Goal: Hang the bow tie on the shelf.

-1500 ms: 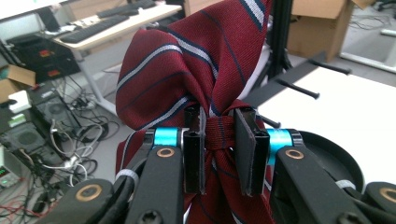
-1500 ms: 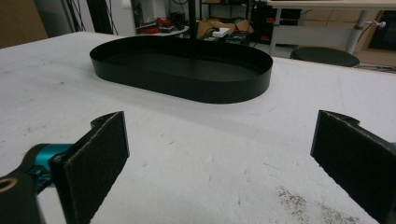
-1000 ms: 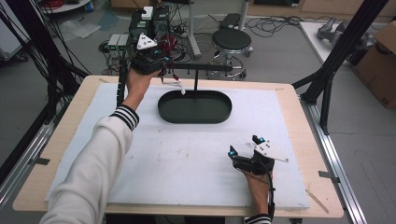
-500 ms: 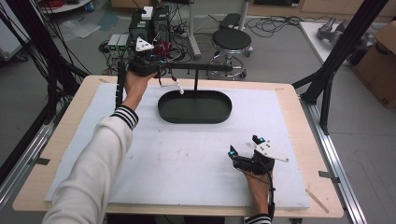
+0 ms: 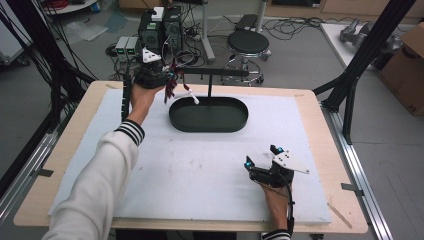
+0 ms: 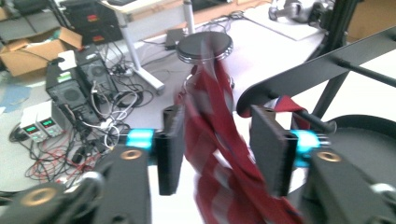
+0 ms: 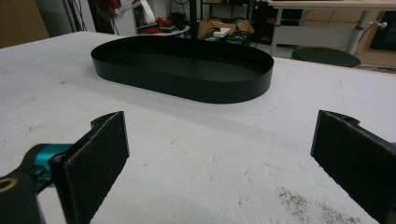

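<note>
A black oval tray (image 5: 208, 114) sits on the white mat (image 5: 200, 170) near the far edge of the table (image 5: 312, 115). Its long way runs left to right in the high view. The part of its floor that shows looks bare (the right gripper view shows the inside best). A thin black post (image 5: 209, 86) stands up at the tray's far side and carries a flat black bar (image 5: 212, 73) that runs left to right across the top.

The left gripper (image 5: 165, 80) is held up at the left end of that bar. A red cloth with pale stripes (image 6: 219, 154) hangs between its 2 jaws. The cloth's long way goes up and down, and its lower end drops out of the left gripper view. The jaws stand a bit apart, one on each side of the cloth; the picture is blurry, so I cannot tell if they squeeze it.

The right gripper (image 5: 262, 157) rests low over the mat near the front right, well apart from the tray. Its 2 jaws are spread wide with nothing between them, and they point toward the tray.
</note>
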Motion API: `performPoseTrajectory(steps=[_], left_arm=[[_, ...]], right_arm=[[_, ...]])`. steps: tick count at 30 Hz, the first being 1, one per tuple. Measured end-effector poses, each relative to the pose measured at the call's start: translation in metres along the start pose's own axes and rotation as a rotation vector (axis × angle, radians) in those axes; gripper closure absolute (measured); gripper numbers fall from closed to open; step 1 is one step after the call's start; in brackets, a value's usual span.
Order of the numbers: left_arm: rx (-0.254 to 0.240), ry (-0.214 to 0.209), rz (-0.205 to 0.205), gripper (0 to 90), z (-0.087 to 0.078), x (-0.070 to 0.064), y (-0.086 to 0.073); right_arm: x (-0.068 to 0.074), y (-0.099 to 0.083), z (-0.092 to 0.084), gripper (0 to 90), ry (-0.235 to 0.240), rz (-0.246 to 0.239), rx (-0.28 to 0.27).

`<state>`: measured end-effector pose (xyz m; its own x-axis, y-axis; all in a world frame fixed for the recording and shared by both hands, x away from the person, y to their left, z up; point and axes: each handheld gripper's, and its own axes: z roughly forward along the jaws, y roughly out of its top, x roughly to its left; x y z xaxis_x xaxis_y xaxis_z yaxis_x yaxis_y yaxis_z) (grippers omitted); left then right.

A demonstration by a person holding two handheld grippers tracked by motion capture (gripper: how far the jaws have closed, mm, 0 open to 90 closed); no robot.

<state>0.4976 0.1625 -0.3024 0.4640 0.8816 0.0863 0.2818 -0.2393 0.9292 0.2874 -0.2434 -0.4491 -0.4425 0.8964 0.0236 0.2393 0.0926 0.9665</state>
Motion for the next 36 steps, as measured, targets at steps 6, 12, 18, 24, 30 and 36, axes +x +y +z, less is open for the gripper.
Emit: performPoseTrajectory(steps=[6, 12, 18, 24, 30, 36], left_arm=[[-0.031, -0.117, -0.022, 26.6, -0.016, 0.013, -0.01], [-0.162, -0.237, -0.036, 15.0, -0.054, 0.031, -0.035], [-0.254, -0.289, -0.037, 14.4, -0.104, 0.04, -0.086], [-0.31, -0.294, 0.006, 14.4, -0.15, 0.025, -0.142], [-0.351, -0.289, 0.007, 14.4, -0.171, 0.004, -0.184], [-0.402, -0.306, -0.076, 14.4, -0.173, 0.002, -0.211]], right_arm=[[0.0, 0.0, 0.0, 3.2, -0.001, -0.007, 0.0], [0.0, 0.0, 0.0, 3.2, 0.0, -0.002, 0.0], [0.003, 0.0, 0.001, 3.2, -0.001, -0.035, 0.002], [0.003, 0.0, -0.001, 3.2, -0.007, -0.03, -0.013], [0.001, -0.001, -0.003, 3.2, -0.009, -0.006, -0.035], [0.0, -0.002, -0.004, 3.2, -0.011, 0.004, -0.05]])
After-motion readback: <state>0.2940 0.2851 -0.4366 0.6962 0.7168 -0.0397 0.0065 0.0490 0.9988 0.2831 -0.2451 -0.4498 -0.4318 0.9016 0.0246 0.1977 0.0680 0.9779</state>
